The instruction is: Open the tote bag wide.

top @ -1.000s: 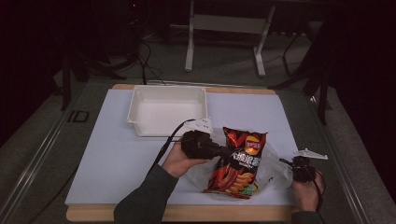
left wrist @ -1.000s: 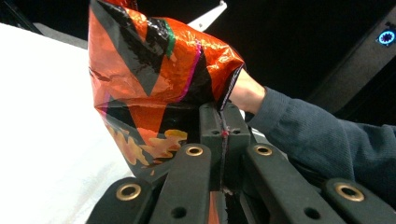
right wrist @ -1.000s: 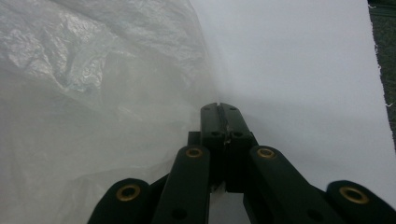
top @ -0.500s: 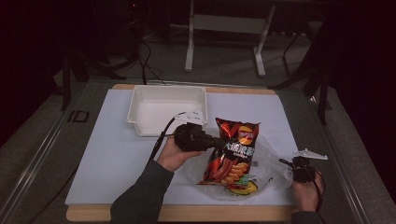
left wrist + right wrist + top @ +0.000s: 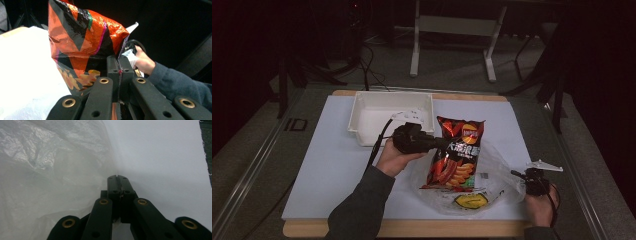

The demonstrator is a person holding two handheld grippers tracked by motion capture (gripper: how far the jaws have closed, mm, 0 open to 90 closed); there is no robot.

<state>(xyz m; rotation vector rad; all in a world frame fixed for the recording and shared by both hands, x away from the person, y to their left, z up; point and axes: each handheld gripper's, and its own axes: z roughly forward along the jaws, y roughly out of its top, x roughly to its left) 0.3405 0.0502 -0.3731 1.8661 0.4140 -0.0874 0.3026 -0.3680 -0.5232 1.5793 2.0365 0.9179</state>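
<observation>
An orange and black chip bag hangs tilted over the open mouth of a clear plastic bag on the white mat. My left gripper is shut on the chip bag's left edge. In the left gripper view the jaws pinch the foil seam of the chip bag. My right gripper is shut at the plastic bag's right edge. The film of the plastic bag reaches its closed tips. A yellow packet lies inside the plastic bag.
A white tray stands on the mat behind the left hand. The mat lies on a wooden board near the front edge. Dark floor, cables and a metal stand lie beyond the table.
My left gripper has moved left and up with the chip bag, drawing it farther out of the plastic bag. The right gripper has stayed where it was.
</observation>
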